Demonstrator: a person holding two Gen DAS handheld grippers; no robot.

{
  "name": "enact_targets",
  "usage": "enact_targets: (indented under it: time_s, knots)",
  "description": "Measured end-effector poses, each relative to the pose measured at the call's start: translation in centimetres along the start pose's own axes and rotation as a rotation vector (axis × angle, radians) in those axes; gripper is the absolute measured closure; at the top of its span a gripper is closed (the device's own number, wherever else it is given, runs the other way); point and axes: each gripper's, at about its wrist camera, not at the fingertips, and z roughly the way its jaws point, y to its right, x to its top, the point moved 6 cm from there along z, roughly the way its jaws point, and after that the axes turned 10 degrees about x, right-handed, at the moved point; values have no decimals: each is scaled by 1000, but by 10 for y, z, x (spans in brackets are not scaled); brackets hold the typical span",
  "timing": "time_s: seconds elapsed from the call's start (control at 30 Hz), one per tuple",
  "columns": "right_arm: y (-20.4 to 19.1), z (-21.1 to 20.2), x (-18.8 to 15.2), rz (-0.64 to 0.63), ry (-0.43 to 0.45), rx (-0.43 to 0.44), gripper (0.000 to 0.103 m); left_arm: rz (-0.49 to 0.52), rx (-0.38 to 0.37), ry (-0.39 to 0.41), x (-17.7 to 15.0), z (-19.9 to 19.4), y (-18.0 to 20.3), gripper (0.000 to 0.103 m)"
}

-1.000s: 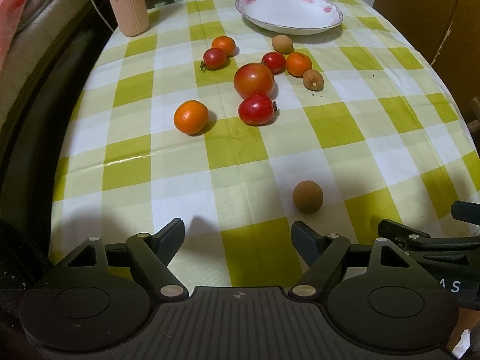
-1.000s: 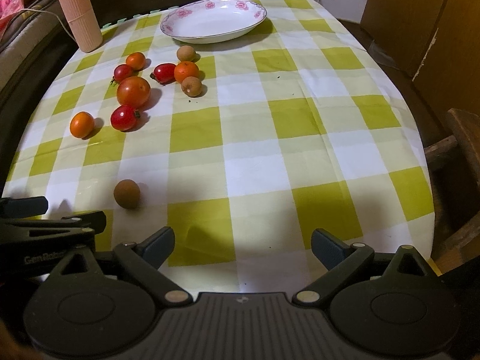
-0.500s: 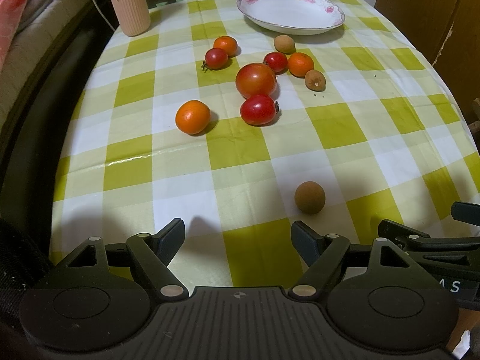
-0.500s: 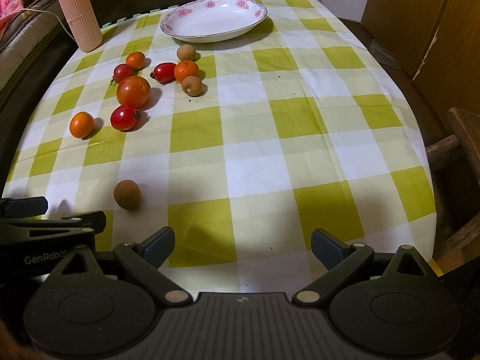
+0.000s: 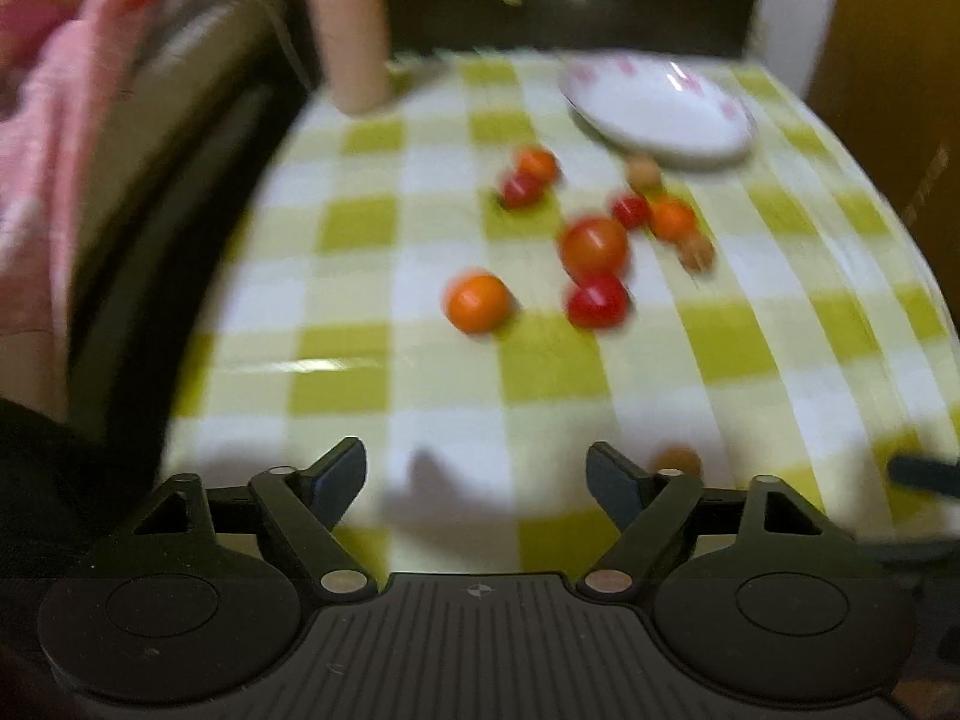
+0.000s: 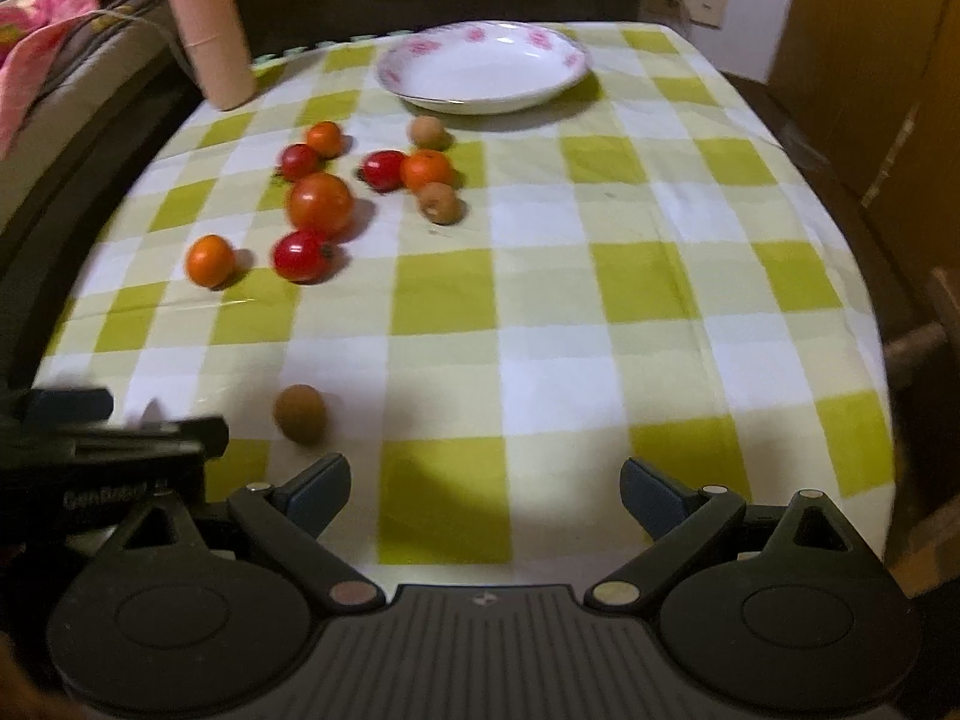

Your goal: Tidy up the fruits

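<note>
Fruits (image 6: pixel 320 202) are sitting loose at 10 o'clock, probably waiting for the empty flowered plate (image 6: pixel 558 87) at 12; left gripper (image 5: pixel 477 474) and right gripper (image 6: pixel 485 492) are both hanging wide open, gripping nothing.

I see a table under a green-and-white checked cloth (image 6: pixel 630 276), bearing a flowered white dish (image 6: pixel 486 69), a pink cylinder (image 6: pixel 210 30), clustered tomatoes and oranges (image 6: pixel 321 204), and one brown fruit (image 6: pixel 300 413) apart.
</note>
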Motion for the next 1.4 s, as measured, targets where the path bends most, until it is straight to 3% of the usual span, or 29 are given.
enact_targets:
  time_s: [0.1,0.23,0.6,0.87,0.93,1.23,1.4]
  knots:
    - [-8,2,4,-42,9,29,17,-45,-10,-13,3,3,-8,15]
    - [-17,9,8,-72,-8,76,30,-26,-13,-18,3,5,-4,15]
    - [-48,29,14,-192,-41,190,54,-61,-7,-24,5,9,-9,15]
    - [-56,46,15,-249,-63,206,70,-53,1,-41,6,15,-7,15]
    - [-55,46,15,-258,-62,203,79,-45,2,-42,8,16,-5,16]
    - [-49,43,16,-238,-56,210,80,-12,-24,-15,26,24,-3,17]
    - [-39,38,21,-190,-38,212,80,63,-14,-14,40,37,3,17]
